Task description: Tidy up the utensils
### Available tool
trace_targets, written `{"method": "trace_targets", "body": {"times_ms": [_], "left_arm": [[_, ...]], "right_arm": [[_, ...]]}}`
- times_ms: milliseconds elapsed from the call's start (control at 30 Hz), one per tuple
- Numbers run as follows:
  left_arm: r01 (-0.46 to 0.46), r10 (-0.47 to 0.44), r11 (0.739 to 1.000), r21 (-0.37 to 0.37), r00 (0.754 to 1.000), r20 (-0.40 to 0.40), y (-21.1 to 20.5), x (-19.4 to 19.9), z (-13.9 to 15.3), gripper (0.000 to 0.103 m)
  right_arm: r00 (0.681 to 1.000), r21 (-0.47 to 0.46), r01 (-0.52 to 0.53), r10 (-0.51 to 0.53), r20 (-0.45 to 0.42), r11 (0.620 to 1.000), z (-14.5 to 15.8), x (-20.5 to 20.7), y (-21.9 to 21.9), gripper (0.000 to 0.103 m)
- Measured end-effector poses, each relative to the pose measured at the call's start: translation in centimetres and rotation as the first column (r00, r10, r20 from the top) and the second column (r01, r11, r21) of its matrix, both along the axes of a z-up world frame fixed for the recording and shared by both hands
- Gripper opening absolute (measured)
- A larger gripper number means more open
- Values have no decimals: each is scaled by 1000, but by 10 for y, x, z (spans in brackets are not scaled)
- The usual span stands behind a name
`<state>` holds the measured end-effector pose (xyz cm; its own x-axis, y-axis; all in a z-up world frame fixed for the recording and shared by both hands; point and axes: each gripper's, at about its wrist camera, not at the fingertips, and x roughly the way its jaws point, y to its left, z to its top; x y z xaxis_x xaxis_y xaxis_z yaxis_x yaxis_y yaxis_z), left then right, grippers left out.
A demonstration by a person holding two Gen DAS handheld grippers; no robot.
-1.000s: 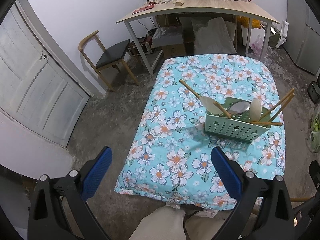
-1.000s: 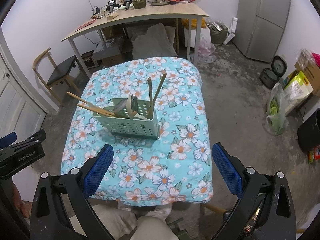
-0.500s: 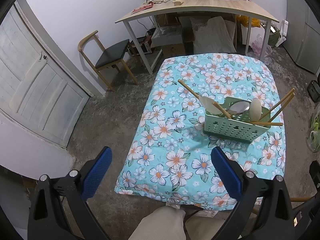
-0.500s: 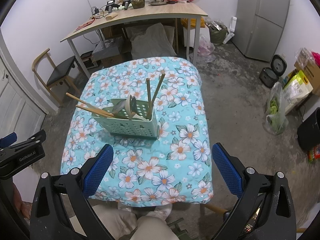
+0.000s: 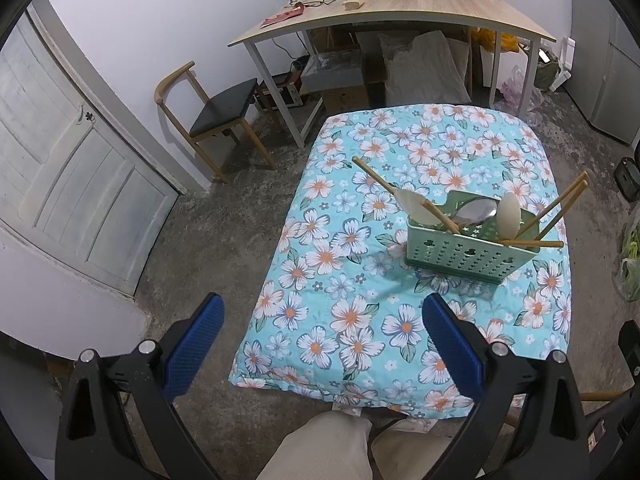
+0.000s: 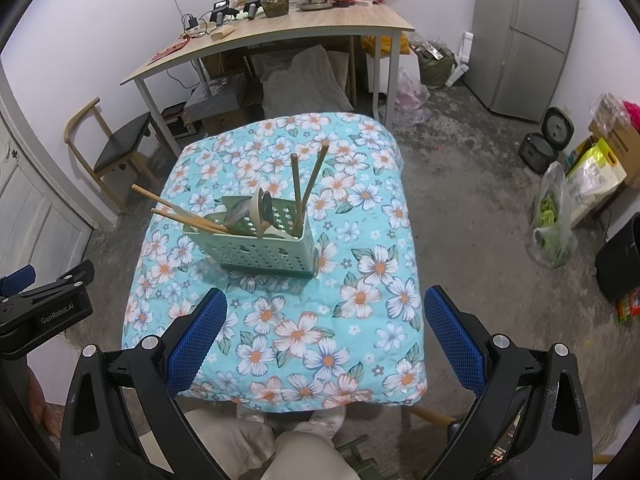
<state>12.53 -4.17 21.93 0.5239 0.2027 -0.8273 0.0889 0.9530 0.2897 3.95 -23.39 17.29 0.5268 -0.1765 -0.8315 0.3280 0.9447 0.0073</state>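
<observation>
Left gripper (image 5: 322,334) and right gripper (image 6: 326,320) both hover above the near edge of the counter (image 6: 372,360), fingers spread wide, nothing between them. The green basket (image 6: 256,250) stands upright mid-counter, well ahead of both pairs of fingers, untouched. It holds chopsticks (image 6: 298,192), spoons (image 5: 508,214) and a metal ladle (image 5: 476,210), handles leaning out left and right. Compared with the earlier frames, position is practically unchanged; the views have drifted only slightly. Bare flowered cloth lies all round the basket; beyond the far edge stand a desk (image 5: 400,20) and a chair (image 5: 216,116).
</observation>
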Motion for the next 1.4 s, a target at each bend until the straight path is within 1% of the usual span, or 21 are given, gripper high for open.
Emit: {"method": "trace_targets", "body": {"times_ms": [1067, 1400], "left_arm": [[1, -1, 1000, 3, 1000, -3, 1, 0, -3, 97], [8, -8, 1000, 7, 1000, -16, 4, 2, -6, 97]], "right_arm": [[1000, 4, 5, -5, 0, 1000, -2, -3, 5, 95], [1000, 7, 8, -8, -3, 1000, -3, -2, 6, 95]]}}
